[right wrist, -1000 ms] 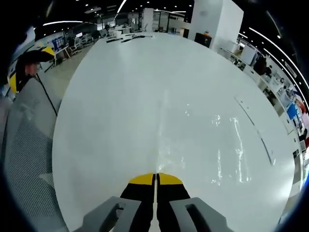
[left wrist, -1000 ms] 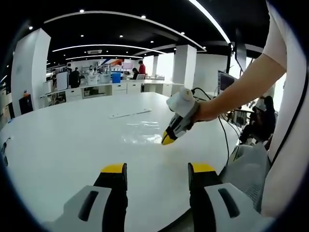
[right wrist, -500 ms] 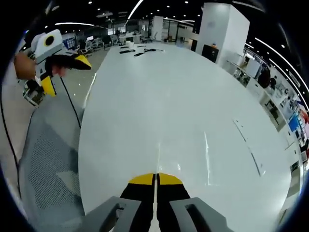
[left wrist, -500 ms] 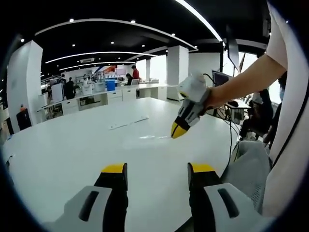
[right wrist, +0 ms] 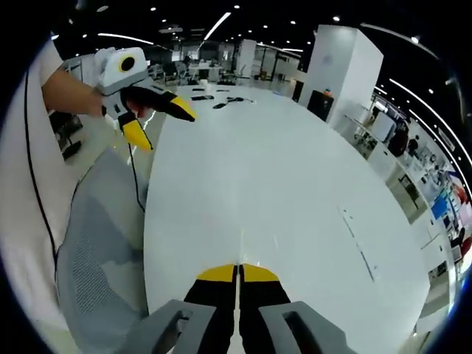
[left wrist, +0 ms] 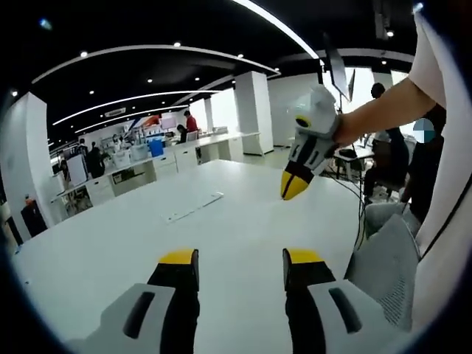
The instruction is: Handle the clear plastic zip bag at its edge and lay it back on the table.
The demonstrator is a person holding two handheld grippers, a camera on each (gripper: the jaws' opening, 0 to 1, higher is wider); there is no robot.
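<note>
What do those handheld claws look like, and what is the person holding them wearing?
Each claw has a pale grey body, black jaws and yellow tips: the left claw and the right claw look alike. Seen from the left gripper view, the right claw has a rounded white-grey housing. A thin black cable hangs from the left claw. The person wears a white short sleeve.

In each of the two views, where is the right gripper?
Left gripper view: the right gripper is at the upper right, above the white table, yellow tips pointing down.
Right gripper view: its jaws rise at bottom centre, shut.
Shared landmark: the thin strip lying on the table.
</note>
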